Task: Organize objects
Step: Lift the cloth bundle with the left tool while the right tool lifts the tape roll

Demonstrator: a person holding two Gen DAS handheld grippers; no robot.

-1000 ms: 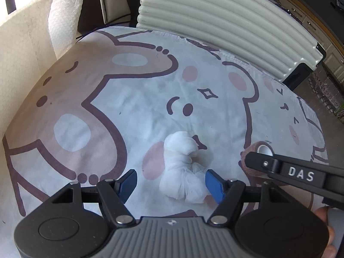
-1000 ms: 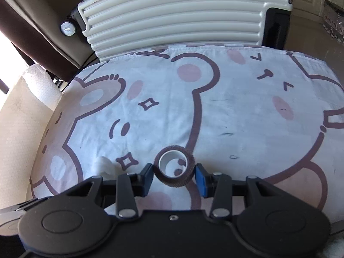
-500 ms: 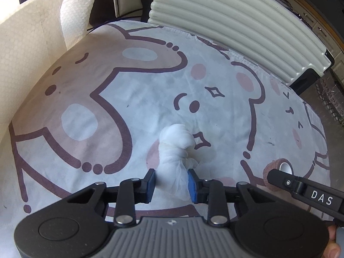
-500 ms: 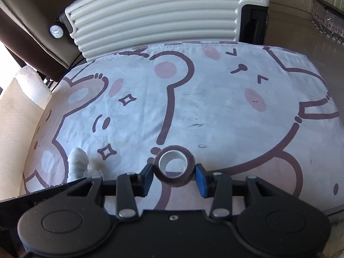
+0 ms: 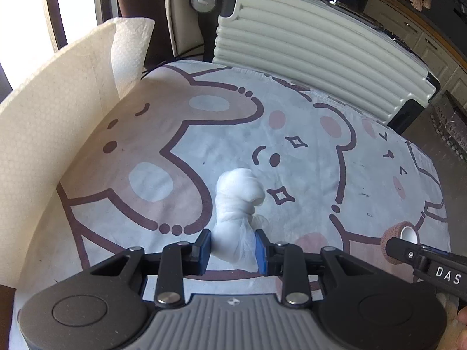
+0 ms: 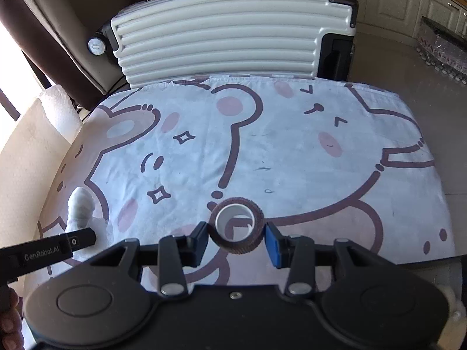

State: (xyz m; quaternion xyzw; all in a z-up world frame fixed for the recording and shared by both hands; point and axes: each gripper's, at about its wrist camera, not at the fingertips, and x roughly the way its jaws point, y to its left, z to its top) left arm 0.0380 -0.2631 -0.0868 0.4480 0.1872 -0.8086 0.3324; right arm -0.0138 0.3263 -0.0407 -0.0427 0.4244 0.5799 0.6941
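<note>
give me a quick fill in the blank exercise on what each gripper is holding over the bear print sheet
1. The left gripper is shut on a white ____ bundle.
2. The right gripper is shut on a brown ____ of bandage tape with a white core.
3. The cloth sheet is printed with cartoon ____.
4. Beyond the sheet's far edge stands a ribbed cream ____ with black corners.

Missing words: gauze; roll; bears; suitcase
</note>
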